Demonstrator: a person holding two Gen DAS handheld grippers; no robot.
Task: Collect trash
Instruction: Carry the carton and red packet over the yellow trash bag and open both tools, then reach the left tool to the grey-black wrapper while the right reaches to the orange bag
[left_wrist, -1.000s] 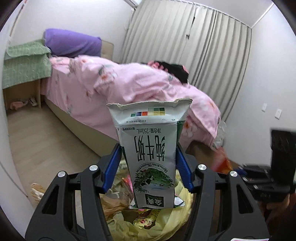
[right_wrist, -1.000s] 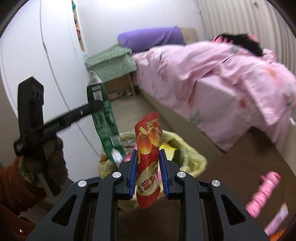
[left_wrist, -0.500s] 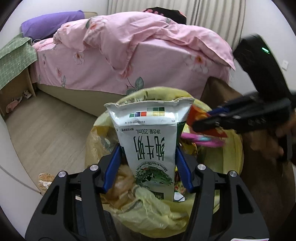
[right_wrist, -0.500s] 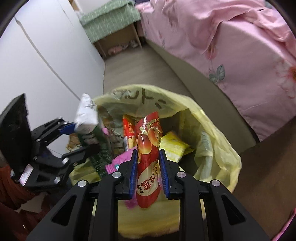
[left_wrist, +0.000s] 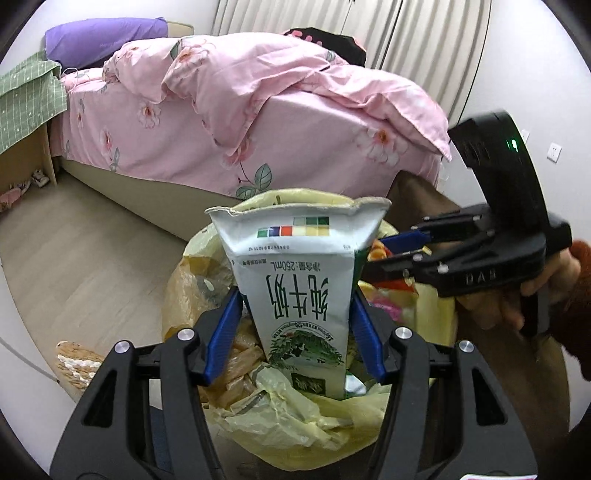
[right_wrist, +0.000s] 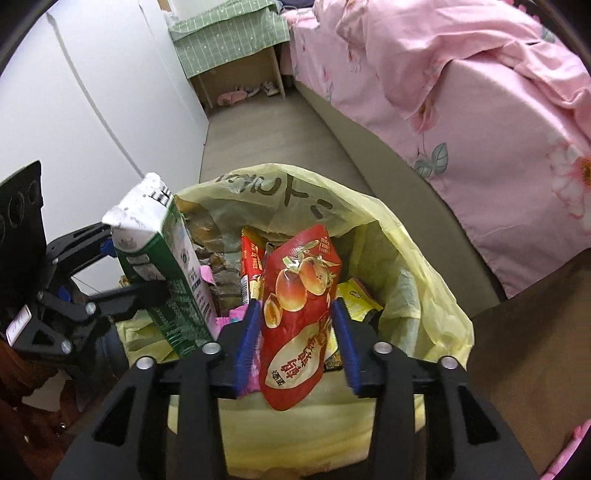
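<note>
On your left, the left gripper (left_wrist: 297, 328) is clamped on the milk carton (left_wrist: 295, 291), upright above the yellow trash bag (right_wrist: 436, 295). Let go too near the rim and it could topple out onto the floor. On your right, the right gripper (right_wrist: 295, 339) has just been opening; its jaws stand apart round the red snack wrapper (right_wrist: 297, 314), pads clear. That light wrapper may snag a pad or slide outside the bag.

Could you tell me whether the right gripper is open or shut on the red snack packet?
Open. The right gripper has just been opening: its blue pads stand clear of the red snack packet between them, above the yellow trash bag.
</note>
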